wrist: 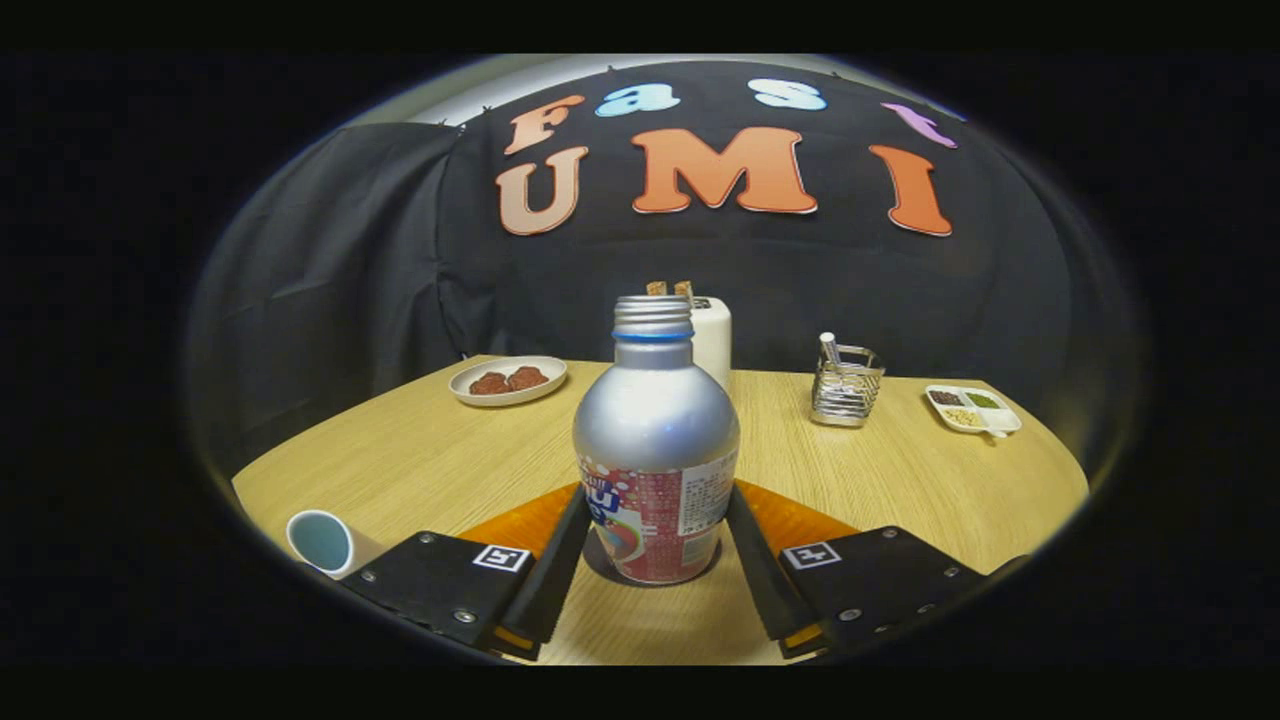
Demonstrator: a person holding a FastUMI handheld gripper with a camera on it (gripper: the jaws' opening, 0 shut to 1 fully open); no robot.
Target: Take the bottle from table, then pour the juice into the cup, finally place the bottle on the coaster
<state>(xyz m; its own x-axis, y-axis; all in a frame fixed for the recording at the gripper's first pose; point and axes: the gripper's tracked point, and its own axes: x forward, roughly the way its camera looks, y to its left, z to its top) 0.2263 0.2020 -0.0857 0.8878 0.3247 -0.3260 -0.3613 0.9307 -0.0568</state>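
My jaws flank the aluminium juice bottle (655, 450), seemingly touching its label, though I cannot tell if they grip; it stands upright on the surface (420, 460). I should clamp squarely before lifting toward the cup (322, 541)

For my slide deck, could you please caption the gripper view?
Claw closed on the upright bottle, over the coaster, cup beside it.
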